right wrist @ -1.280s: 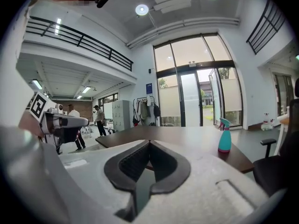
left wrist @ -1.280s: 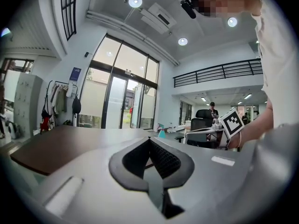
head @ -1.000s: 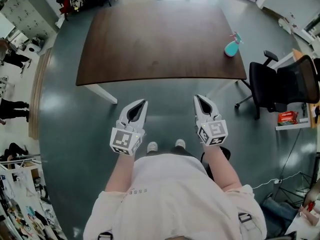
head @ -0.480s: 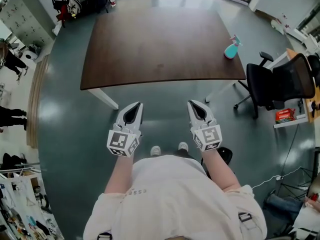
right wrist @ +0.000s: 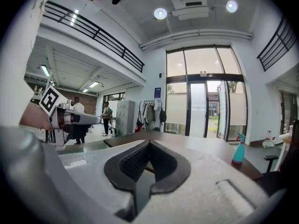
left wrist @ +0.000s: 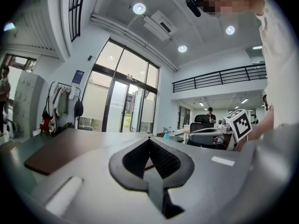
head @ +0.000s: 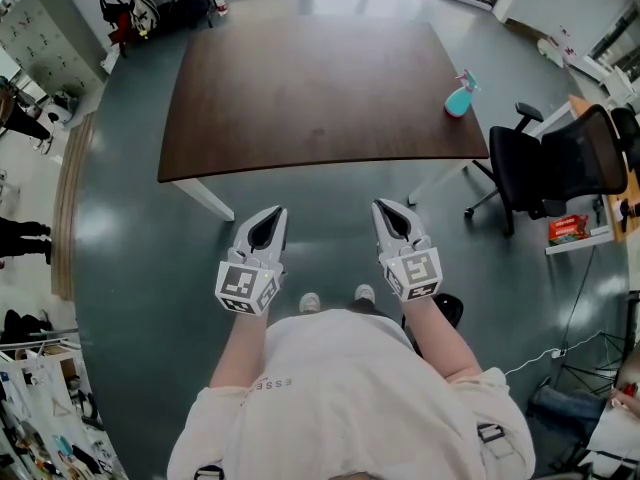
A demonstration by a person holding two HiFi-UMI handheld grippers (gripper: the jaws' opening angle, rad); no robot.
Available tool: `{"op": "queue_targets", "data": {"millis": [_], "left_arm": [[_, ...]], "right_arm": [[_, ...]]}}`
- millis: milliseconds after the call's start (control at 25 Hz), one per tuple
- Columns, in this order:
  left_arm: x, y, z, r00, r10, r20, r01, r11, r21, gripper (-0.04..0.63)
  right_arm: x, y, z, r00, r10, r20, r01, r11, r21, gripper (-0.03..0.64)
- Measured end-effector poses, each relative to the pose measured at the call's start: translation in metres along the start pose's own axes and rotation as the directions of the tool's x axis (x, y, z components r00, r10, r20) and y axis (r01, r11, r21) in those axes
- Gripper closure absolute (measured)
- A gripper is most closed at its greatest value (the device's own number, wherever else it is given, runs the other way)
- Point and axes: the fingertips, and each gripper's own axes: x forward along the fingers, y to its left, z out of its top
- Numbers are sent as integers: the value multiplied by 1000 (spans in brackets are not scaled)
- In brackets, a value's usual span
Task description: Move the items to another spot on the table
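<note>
Head view: over the last second both hands have slid a little inward and settled. The left gripper and right gripper now hang side by side above the floor, short of the table's near edge. Neither is anywhere near the teal spray bottle, which stands alone by the right edge, close to the near right corner. That fits a bottle waiting to be carried or one already set down. Forearms are bent at the waist, with both grippers roughly level and pointing at the table. Each pair of jaws is closed tip to tip on nothing.
</note>
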Motion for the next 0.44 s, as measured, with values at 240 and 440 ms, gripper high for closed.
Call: {"op": "queue_targets", "data": {"millis": [240, 440], "left_arm": [[2, 0, -4, 1000, 3, -1, -3, 1000, -2, 578], [7, 0, -6, 1000, 4, 1, -4, 1000, -6, 578]], "right_arm": [[2, -2, -4, 1000, 2, 2, -2, 1000, 9, 625], [6, -5, -5, 1000, 5, 4, -5, 1000, 12, 626]]}}
